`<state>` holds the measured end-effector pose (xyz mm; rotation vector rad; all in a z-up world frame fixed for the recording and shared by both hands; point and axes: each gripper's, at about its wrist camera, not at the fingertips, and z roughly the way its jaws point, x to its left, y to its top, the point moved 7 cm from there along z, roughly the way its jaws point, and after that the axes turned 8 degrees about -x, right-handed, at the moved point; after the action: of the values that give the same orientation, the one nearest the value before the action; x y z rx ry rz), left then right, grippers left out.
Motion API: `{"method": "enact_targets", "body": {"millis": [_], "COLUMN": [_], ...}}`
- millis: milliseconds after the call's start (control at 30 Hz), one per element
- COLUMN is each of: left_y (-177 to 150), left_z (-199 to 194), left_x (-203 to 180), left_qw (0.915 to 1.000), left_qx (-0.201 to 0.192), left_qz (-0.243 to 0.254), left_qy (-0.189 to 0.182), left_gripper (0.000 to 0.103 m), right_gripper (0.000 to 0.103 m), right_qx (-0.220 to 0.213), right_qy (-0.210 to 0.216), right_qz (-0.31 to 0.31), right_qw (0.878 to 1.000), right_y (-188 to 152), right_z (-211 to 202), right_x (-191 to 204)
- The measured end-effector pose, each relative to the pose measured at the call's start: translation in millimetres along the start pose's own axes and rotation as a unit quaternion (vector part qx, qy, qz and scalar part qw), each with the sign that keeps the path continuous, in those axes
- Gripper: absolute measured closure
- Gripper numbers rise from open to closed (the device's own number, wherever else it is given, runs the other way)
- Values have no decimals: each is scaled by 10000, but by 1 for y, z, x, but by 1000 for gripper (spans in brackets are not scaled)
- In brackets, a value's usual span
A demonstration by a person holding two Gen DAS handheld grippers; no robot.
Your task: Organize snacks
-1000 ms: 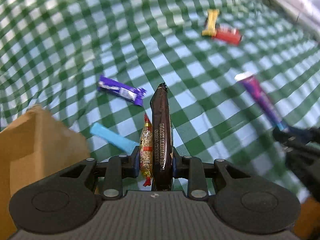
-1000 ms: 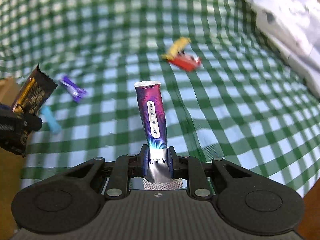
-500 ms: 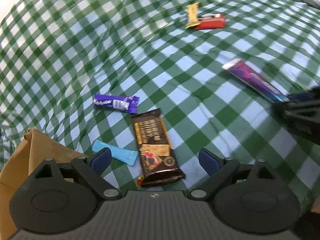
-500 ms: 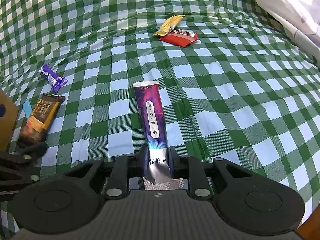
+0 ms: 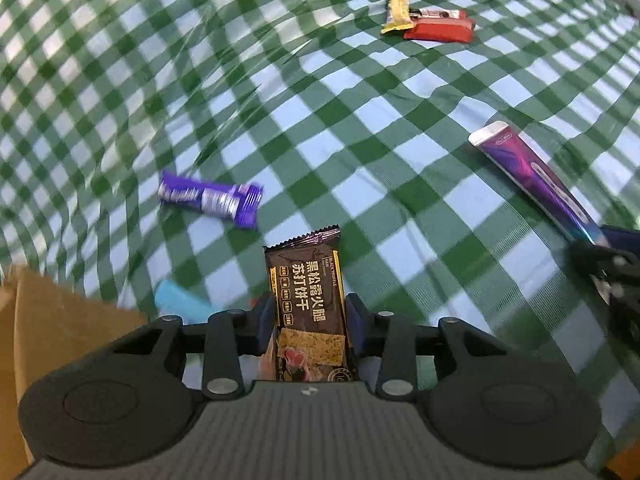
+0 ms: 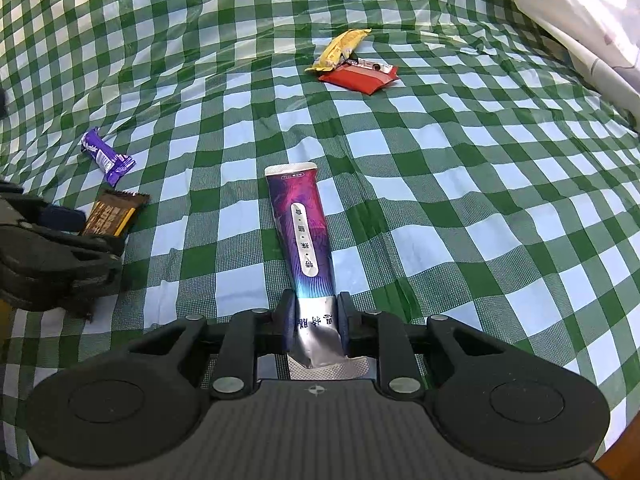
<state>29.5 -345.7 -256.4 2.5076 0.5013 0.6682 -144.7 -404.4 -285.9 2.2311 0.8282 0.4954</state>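
My left gripper point(image 5: 310, 314) is shut on a dark brown cracker packet point(image 5: 308, 292), held flat; it also shows in the right wrist view point(image 6: 114, 216). My right gripper point(image 6: 312, 312) is shut on the silver end of a long purple snack stick point(image 6: 302, 228), which also shows in the left wrist view point(image 5: 532, 178). On the green checked cloth point(image 5: 360, 120) lie a purple candy bar point(image 5: 210, 198), a light blue packet point(image 5: 180, 304), a yellow bar point(image 5: 398, 6) and a red packet point(image 5: 438, 28).
A brown cardboard box point(image 5: 52, 336) stands at the near left. White fabric point(image 6: 580, 12) lies at the far right. The left gripper point(image 6: 56, 256) shows at the left of the right wrist view.
My left gripper opened and dropped the cracker packet flat on the cloth, then closed on it again. The right gripper kept its hold on the purple stick.
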Motion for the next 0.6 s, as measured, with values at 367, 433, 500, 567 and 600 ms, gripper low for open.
{"method": "enact_targets", "body": {"millis": [367, 433, 500, 567, 600], "left_y": [-53, -60, -66, -73, -77], "left_z": [-152, -172, -185, -189, -191], "left_x": [52, 64, 76, 89, 95], "left_qw": [9921, 9913, 9905, 9907, 9897], "left_qx": [-386, -488, -604, -558, -526], "left_qz": [-996, -1092, -1140, -1207, -1289], "left_qy": [-651, -550, -473, -304, -325], "left_gripper": [61, 61, 61, 61, 61], "right_gripper": [84, 103, 103, 103, 103], "right_qx": [-597, -843, -982, -1110, -1088], "right_qy": [142, 303, 427, 426, 369], "right_qz": [251, -31, -242, -441, -500], "right_qw": [9978, 9960, 9940, 9919, 9921], "right_y": [23, 29, 32, 34, 32], "right_z": [-69, -87, -97, -97, -91], "right_x": [5, 24, 41, 53, 55]}}
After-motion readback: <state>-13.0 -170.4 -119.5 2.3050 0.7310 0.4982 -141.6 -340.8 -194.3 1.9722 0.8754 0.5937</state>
